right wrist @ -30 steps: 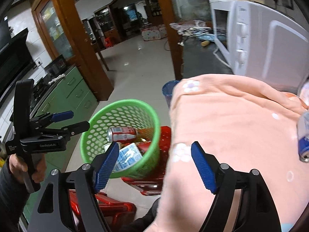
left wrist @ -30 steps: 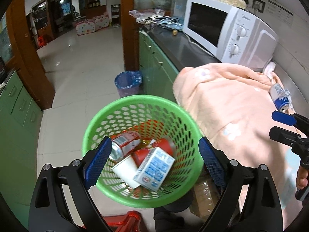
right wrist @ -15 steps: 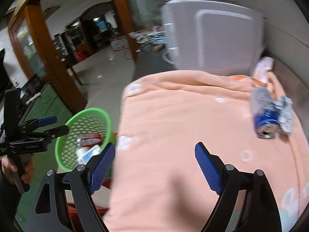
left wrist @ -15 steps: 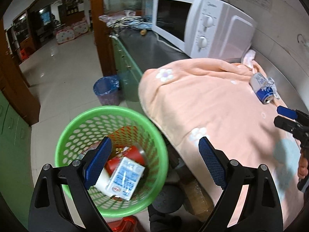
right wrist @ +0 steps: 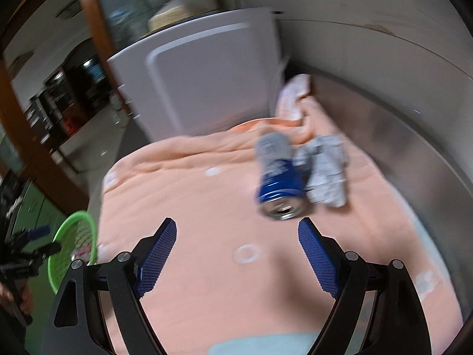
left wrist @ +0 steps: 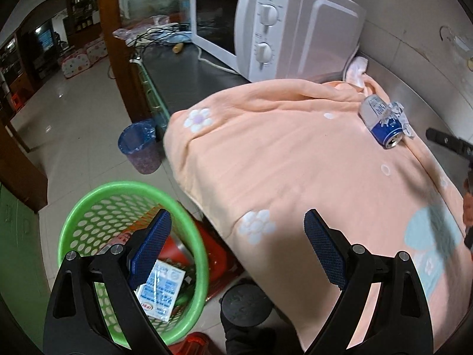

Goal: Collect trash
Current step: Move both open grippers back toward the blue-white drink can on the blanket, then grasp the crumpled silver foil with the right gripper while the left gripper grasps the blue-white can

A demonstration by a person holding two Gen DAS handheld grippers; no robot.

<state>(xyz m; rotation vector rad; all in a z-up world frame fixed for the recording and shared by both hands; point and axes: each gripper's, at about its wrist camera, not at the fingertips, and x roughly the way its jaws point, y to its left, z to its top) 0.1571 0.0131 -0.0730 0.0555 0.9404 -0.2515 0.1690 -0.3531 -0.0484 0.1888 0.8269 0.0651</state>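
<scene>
A blue and silver can [right wrist: 278, 174] lies on its side on the peach blanket [right wrist: 207, 236], with a crumpled silver wrapper [right wrist: 325, 174] touching its right side. Both also show in the left wrist view, the can [left wrist: 381, 121] and wrapper [left wrist: 399, 112] at the far right. My right gripper [right wrist: 236, 263] is open and empty, just short of the can. My left gripper [left wrist: 236, 254] is open and empty, over the blanket's edge beside the green basket [left wrist: 88, 201], which holds a milk carton [left wrist: 159, 293] and other trash.
A white microwave [left wrist: 266, 20] stands on the dark counter [left wrist: 183, 77] behind the blanket. A small blue-lined bin [left wrist: 142, 148] stands on the floor. A red stool [left wrist: 212, 254] sits under the basket. A steel surface [right wrist: 384, 136] lies right of the blanket.
Both grippers swung right, away from the basket and over the blanket. The right gripper has come close to the can and wrapper. Both stay open.
</scene>
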